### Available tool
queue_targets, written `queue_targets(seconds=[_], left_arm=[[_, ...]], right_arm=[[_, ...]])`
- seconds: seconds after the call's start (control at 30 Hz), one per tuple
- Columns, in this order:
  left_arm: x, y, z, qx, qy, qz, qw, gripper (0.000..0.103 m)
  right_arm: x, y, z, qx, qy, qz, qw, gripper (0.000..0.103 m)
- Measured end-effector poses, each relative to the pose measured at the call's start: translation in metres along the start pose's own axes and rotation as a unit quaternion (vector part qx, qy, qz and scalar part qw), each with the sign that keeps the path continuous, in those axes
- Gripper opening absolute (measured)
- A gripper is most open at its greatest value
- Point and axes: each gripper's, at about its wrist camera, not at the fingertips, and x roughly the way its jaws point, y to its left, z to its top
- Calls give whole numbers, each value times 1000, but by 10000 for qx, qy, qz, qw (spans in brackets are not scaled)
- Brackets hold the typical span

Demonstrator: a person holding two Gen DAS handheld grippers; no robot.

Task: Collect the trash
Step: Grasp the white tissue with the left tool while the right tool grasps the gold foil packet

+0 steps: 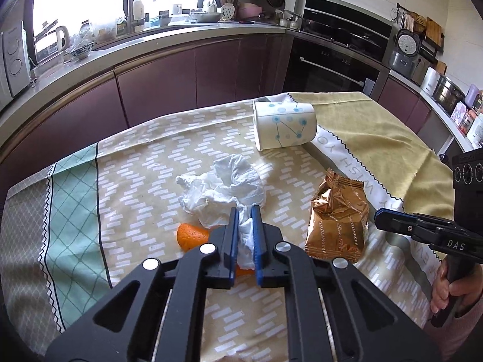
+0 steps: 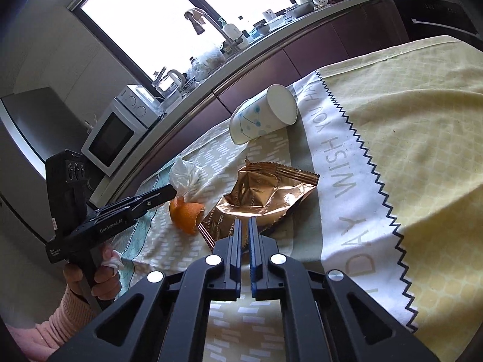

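Observation:
My left gripper [image 1: 244, 211] is shut on the near end of a crumpled white tissue [image 1: 223, 190], which spreads out ahead of the fingers on the patterned tablecloth [image 1: 135, 166]. An orange peel [image 1: 191, 235] lies just left of and under the left fingers. A bronze foil snack wrapper [image 1: 338, 220] lies to the right. A white paper cup [image 1: 283, 125] with blue dots lies on its side further back. My right gripper [image 2: 245, 223] is shut and empty, its tips just over the near edge of the wrapper [image 2: 265, 194]. The peel [image 2: 185, 212], tissue [image 2: 184, 175] and cup [image 2: 262, 117] also show there.
The table ends at the far edge [image 1: 181, 111], with dark purple cabinets [image 1: 157, 84] and a cluttered counter behind. An oven [image 1: 338, 60] stands at the back right. A microwave [image 2: 114, 135] sits left of the table. The yellow cloth [image 2: 407, 120] covers the right side.

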Motion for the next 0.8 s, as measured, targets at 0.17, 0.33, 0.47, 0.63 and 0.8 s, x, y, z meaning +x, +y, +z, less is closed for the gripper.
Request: queue_targets(seconds=[0.17, 0.33, 0.47, 0.63, 0.8], left_arm=[[-19, 4, 0, -69, -194, -73, 9998, 9], [-32, 6, -2, -132, -319, -144, 9993, 9], [-38, 10, -6, -205, -357, -194, 9990, 9], [-44, 20, -12, -375, -352, -255, 9983, 9], [-53, 29, -19, -509, -413, -234, 9976, 9]], right_arm=[[-4, -6, 8, 81, -112, -326, 9994, 22], [5, -16, 25, 173, -75, -671, 9976, 51], [22, -13, 32, 31, 77, -859, 9963, 58], [34, 4, 30, -350, 214, -955, 9946, 62], [40, 9, 27, -369, 360, -801, 9955, 22]])
